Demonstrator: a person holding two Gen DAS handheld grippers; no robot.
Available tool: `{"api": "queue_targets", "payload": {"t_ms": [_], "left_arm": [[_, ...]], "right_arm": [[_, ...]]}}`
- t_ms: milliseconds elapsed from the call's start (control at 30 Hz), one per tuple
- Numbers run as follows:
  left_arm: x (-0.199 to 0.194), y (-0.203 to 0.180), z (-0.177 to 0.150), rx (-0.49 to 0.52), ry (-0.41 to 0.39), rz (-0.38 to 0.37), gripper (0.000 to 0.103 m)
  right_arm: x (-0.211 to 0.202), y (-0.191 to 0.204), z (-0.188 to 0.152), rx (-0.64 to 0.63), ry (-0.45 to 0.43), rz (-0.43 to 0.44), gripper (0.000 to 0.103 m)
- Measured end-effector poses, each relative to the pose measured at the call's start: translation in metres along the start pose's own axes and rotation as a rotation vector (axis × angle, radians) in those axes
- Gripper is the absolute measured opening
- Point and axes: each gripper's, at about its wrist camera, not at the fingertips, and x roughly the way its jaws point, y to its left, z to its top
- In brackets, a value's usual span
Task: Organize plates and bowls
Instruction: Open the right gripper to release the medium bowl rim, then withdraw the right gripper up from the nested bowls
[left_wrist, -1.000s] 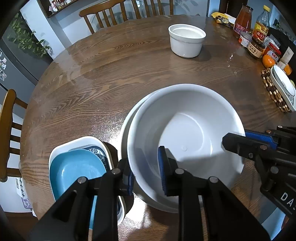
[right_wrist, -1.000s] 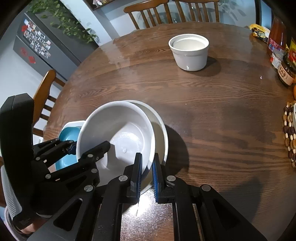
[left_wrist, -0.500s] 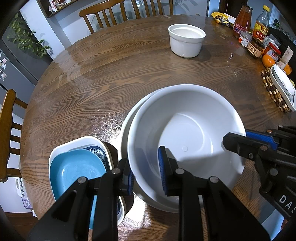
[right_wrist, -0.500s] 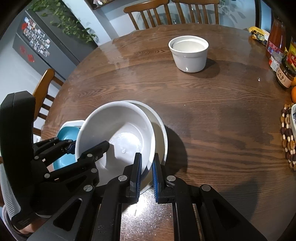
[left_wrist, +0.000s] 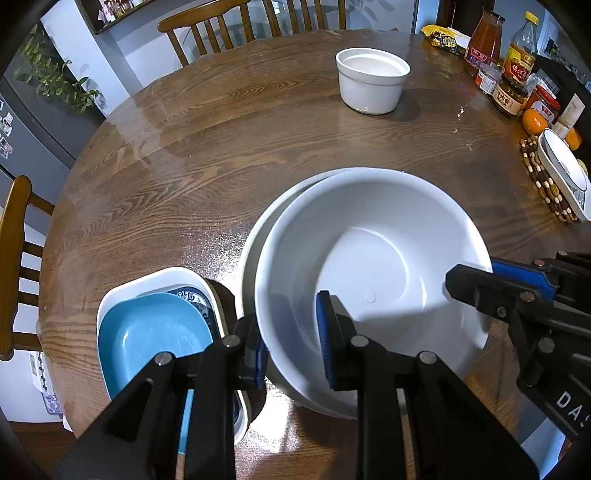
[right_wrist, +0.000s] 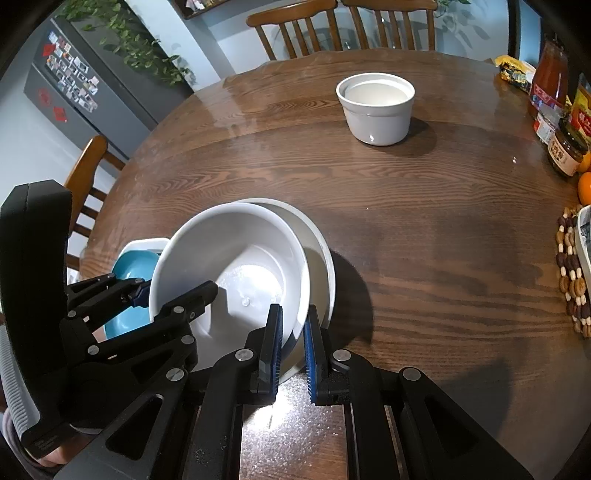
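Note:
A large white bowl (left_wrist: 373, 258) (right_wrist: 236, 258) sits tilted inside a second, wider white bowl (left_wrist: 258, 229) (right_wrist: 321, 254) on the round wooden table. My left gripper (left_wrist: 291, 343) (right_wrist: 173, 291) is shut on the top bowl's near-left rim, one finger inside, one outside. My right gripper (right_wrist: 293, 347) (left_wrist: 480, 273) is shut on the same bowl's near-right rim. Left of the bowls, a blue dish (left_wrist: 155, 343) (right_wrist: 129, 266) lies in a white rectangular dish (left_wrist: 159, 280). A small deep white bowl (left_wrist: 371, 85) (right_wrist: 376, 107) stands far across the table.
Jars, sauce bottles (left_wrist: 517, 74) (right_wrist: 565, 147) and an orange (left_wrist: 533, 120) crowd the right edge. A white dish on a beaded mat (left_wrist: 554, 181) (right_wrist: 572, 273) lies at the right. Wooden chairs (left_wrist: 236, 26) (right_wrist: 343, 26) stand behind the table and at the left.

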Motion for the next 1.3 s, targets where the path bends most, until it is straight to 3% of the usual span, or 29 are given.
{"api": "queue_targets", "payload": {"t_ms": [367, 667, 767, 867, 1100, 1133, 1200, 1267, 1300], "left_arm": [[-0.002, -0.001, -0.003, 0.004, -0.003, 0.002, 0.023], [-0.012, -0.001, -0.004, 0.001, -0.034, -0.006, 0.034], [-0.017, -0.001, -0.004, -0.001, -0.046, -0.012, 0.04], [-0.021, -0.002, -0.005, 0.002, -0.062, 0.002, 0.055], [-0.031, 0.001, -0.005, -0.019, -0.093, 0.006, 0.066], [-0.033, 0.002, -0.005, -0.023, -0.097, 0.008, 0.071], [-0.036, 0.003, -0.004, -0.03, -0.109, 0.013, 0.079], [-0.039, 0.003, -0.004, -0.035, -0.118, 0.013, 0.079], [-0.04, 0.003, -0.004, -0.04, -0.12, 0.015, 0.079]], "right_arm": [[-0.005, 0.001, -0.002, 0.004, -0.019, -0.012, 0.01], [-0.014, 0.003, -0.005, 0.011, -0.047, -0.022, 0.01], [-0.018, -0.001, -0.004, 0.024, -0.061, -0.021, 0.01], [-0.022, -0.003, -0.004, 0.037, -0.071, -0.017, 0.01], [-0.026, -0.008, -0.006, 0.053, -0.08, -0.014, 0.011], [-0.027, -0.009, -0.006, 0.056, -0.08, -0.014, 0.013], [-0.029, -0.012, -0.006, 0.066, -0.083, -0.017, 0.034], [-0.032, -0.016, -0.007, 0.077, -0.097, -0.013, 0.051], [-0.033, -0.017, -0.007, 0.08, -0.101, -0.011, 0.053]]}}
